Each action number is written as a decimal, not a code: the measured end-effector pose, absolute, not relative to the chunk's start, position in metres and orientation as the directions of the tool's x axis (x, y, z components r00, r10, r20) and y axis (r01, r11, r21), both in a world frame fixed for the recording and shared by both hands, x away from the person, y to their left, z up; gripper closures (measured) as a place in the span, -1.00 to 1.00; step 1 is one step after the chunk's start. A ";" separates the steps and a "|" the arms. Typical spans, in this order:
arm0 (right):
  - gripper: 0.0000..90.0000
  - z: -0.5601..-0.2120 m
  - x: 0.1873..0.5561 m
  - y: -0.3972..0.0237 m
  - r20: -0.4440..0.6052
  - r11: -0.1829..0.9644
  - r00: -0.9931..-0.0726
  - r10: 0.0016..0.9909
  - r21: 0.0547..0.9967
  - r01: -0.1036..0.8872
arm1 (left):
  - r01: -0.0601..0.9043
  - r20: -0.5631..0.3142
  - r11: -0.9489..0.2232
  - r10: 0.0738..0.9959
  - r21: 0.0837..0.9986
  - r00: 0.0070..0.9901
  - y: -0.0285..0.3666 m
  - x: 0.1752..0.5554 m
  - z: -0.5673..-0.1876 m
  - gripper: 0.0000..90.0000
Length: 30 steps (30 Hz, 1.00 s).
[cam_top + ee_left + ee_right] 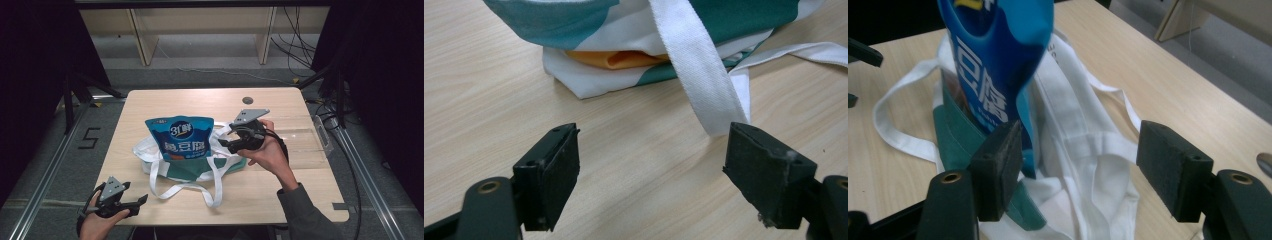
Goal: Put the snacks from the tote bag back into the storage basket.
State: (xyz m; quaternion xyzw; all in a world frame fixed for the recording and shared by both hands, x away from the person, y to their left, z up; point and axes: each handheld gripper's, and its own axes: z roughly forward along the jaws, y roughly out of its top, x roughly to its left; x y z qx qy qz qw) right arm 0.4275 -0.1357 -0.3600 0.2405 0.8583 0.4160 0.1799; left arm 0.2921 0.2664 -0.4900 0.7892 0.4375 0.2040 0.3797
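A blue snack pouch (181, 137) with white lettering stands upright in the mouth of a white and green tote bag (192, 167), which lies mid-table. The tote's white straps (212, 187) loop toward the near edge. My right gripper (227, 137) is just right of the pouch and open. In the right gripper view its jaws (1078, 160) stand apart over the white cloth (1073, 145), with the pouch (998, 60) by the left jaw. My left gripper (137, 205) is at the near left table edge. It is open (651, 155) and empty, facing a strap (704, 80) and the tote's corner (584, 80).
The light wooden table (280, 195) has a round cable hole (247, 100) at the back. Something orange (629, 59) shows inside the tote's fold. Wooden furniture legs (145, 45) and cables (295, 45) are on the floor beyond the table.
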 end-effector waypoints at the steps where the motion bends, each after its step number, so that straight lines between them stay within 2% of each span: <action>1: -0.25 -0.353 0.426 -0.135 -0.091 0.544 -0.828 0.554 0.792 0.277 | 0.530 -0.016 -0.308 0.854 0.790 0.520 0.265 0.291 -0.491 -0.53; 2: -0.27 -0.350 0.426 -0.133 -0.119 0.554 -0.831 0.544 0.794 0.249 | 0.530 -0.016 -0.308 0.854 0.790 0.520 0.265 0.291 -0.491 -0.53; 4: -0.28 -0.346 0.424 -0.132 -0.102 0.566 -0.834 0.542 0.778 0.272 | 0.530 -0.019 -0.306 0.853 0.791 0.522 0.265 0.292 -0.491 -0.53; 9: -0.37 -0.334 0.427 -0.123 -0.118 0.595 -0.860 0.496 0.767 0.238 | 0.540 -0.035 -0.297 0.853 0.787 0.520 0.264 0.292 -0.493 -0.53; 12: -0.41 -0.328 0.431 -0.114 -0.128 0.623 -0.882 0.454 0.753 0.211 | 0.536 -0.016 -0.313 0.853 0.784 0.522 0.265 0.293 -0.493 -0.53; 14: -0.42 -0.326 0.432 -0.112 -0.137 0.630 -0.881 0.452 0.748 0.207 | 0.541 -0.030 -0.300 0.855 0.786 0.518 0.264 0.293 -0.494 -0.53; 15: -0.43 -0.324 0.431 -0.109 -0.124 0.629 -0.880 0.458 0.744 0.223 | 0.533 -0.007 -0.325 0.849 0.781 0.528 0.265 0.293 -0.493 -0.53; 19: -0.46 -0.311 0.436 -0.099 -0.155 0.666 -0.893 0.423 0.721 0.190 | 0.534 -0.011 -0.325 0.847 0.781 0.532 0.264 0.293 -0.494 -0.53; 21: -0.45 -0.309 0.435 -0.096 -0.145 0.656 -0.889 0.435 0.727 0.203 | 0.535 0.014 -0.365 0.835 0.762 0.550 0.267 0.293 -0.493 -0.53; 23: -0.38 -0.303 0.435 -0.091 -0.163 0.681 -0.896 0.412 0.708 0.185 | 0.533 -0.015 -0.320 0.847 0.783 0.531 0.264 0.293 -0.494 -0.53; 28: -0.31 -0.294 0.440 -0.077 -0.190 0.703 -0.908 0.373 0.697 0.142 | 0.529 0.012 -0.361 0.834 0.768 0.552 0.265 0.293 -0.493 -0.53; 30: -0.29 -0.291 0.440 -0.075 -0.174 0.699 -0.914 0.367 0.699 0.148 | 0.531 -0.008 -0.333 0.842 0.780 0.539 0.263 0.293 -0.494 -0.53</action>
